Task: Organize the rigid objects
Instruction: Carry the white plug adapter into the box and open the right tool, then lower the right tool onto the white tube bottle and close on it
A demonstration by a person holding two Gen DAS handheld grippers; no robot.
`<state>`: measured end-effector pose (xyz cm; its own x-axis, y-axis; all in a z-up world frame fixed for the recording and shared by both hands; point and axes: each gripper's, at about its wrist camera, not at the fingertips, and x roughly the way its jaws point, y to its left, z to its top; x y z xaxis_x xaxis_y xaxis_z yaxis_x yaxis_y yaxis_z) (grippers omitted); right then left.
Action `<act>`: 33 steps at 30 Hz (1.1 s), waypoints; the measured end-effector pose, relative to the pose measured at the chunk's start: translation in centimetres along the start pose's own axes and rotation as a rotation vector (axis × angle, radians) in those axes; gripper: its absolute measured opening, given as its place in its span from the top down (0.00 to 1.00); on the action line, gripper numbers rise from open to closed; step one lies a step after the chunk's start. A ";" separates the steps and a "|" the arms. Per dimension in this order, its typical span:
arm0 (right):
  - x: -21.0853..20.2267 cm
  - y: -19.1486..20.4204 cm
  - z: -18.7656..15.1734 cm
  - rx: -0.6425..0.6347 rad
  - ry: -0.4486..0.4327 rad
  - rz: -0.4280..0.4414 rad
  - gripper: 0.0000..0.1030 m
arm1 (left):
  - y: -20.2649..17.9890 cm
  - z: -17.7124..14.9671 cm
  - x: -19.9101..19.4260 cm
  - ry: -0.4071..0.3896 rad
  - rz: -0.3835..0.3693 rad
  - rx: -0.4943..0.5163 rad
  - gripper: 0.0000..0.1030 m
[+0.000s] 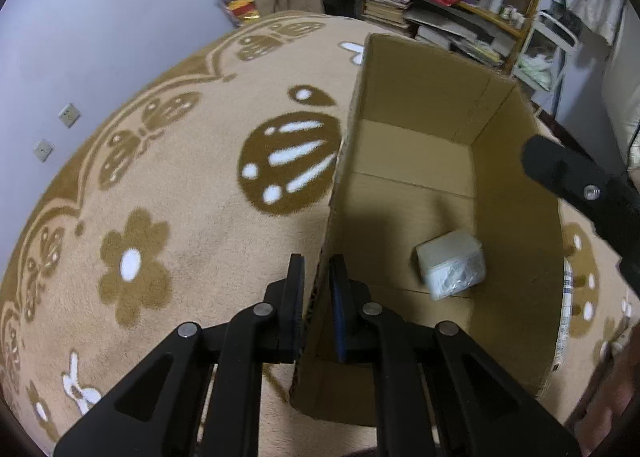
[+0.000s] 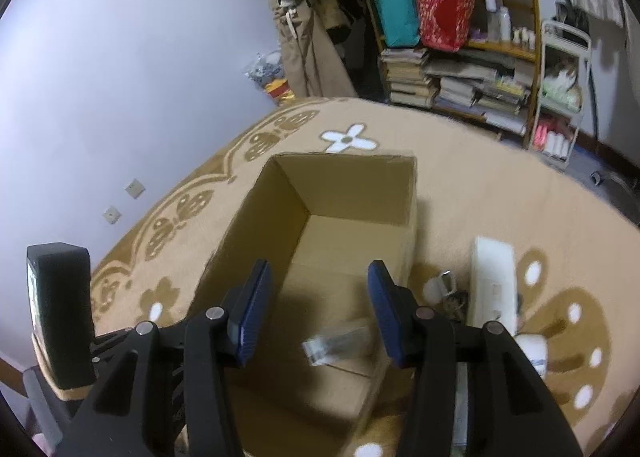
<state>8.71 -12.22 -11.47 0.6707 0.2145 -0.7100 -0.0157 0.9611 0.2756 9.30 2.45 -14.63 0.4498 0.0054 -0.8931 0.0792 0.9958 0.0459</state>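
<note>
An open cardboard box (image 1: 516, 193) stands on a patterned tan rug. My left gripper (image 1: 318, 269) is shut on the box's left wall, one finger outside and one inside. A small white plastic-wrapped box (image 1: 452, 263) lies on the box floor. My right gripper (image 2: 320, 277) is open and empty above the cardboard box (image 2: 348, 181); the same small box (image 2: 340, 341) lies blurred below it. The right gripper's finger also shows in the left wrist view (image 1: 568, 173). Beside the box on the rug lie a long white box (image 2: 492, 285), a small white cup-like piece (image 2: 440, 285) and a white jar (image 2: 532, 349).
A wooden shelf (image 2: 508, 49) with books, bags and bottles stands at the back, with a white rack (image 2: 560, 97) to its right. A pale wall with two sockets (image 2: 120, 201) runs on the left. Rug (image 1: 180, 197) surrounds the box.
</note>
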 end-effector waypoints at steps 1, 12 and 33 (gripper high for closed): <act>-0.1 0.0 0.0 -0.003 -0.002 -0.006 0.48 | 0.0 0.0 0.1 0.000 0.006 0.009 0.88; -4.3 -1.0 0.4 0.001 -0.082 -0.114 0.07 | 0.7 0.3 0.1 0.010 -0.022 -0.018 0.89; -7.0 -11.1 -3.3 0.163 -0.013 -0.339 0.00 | -0.1 0.3 0.0 -0.001 0.016 0.024 0.88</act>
<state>1.73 -23.86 -11.71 0.6274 -0.1142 -0.7703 0.3261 0.9368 0.1267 9.57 2.30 -14.48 0.4524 0.0212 -0.8916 0.0935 0.9931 0.0710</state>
